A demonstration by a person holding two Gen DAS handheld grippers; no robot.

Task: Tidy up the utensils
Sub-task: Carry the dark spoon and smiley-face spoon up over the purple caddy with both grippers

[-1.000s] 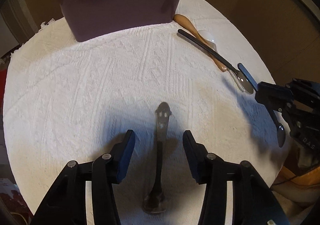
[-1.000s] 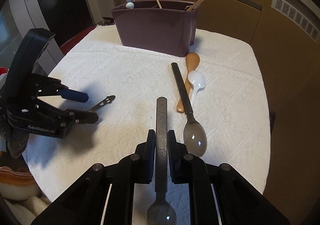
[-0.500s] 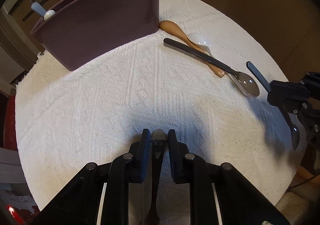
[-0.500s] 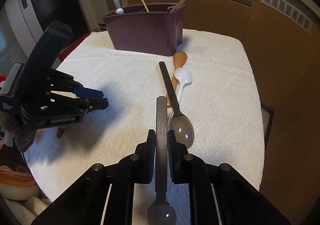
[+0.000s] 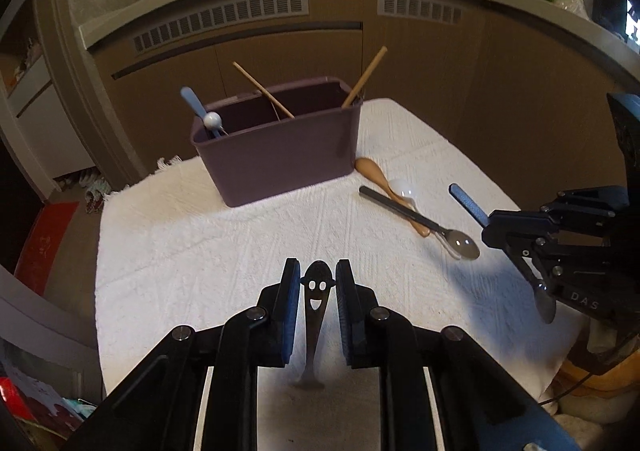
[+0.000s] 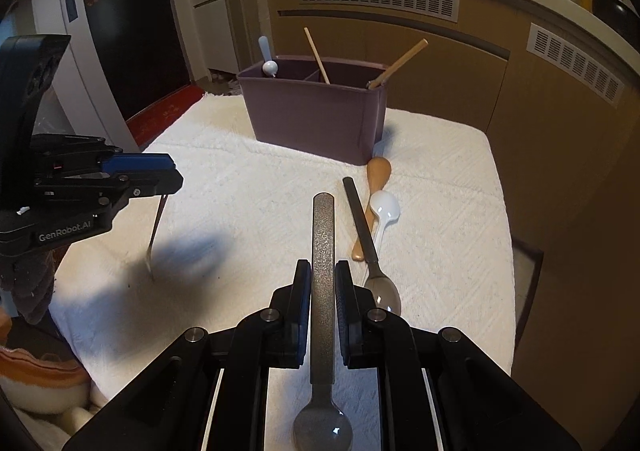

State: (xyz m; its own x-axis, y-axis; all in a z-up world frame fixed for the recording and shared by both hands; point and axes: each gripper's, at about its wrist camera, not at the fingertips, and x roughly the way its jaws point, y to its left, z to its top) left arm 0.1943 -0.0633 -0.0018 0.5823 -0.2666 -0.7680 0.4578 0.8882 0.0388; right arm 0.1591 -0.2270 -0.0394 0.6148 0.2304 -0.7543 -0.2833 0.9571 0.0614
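1. Your left claw is closed on the smiley-handled fork, lifted off the cloth.
2. Your right claw pinches a stiff, light spoon mid-handle.
3. Thin metal likely slips; the purple bin stands far ahead.

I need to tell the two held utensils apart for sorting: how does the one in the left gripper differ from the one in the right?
The fork in the left gripper has a thin handle with a smiley-face cutout; the spoon in the right gripper has a wider, speckled grey handle. The fork ends in tines, the spoon in a round bowl. Both are clamped by the handle.
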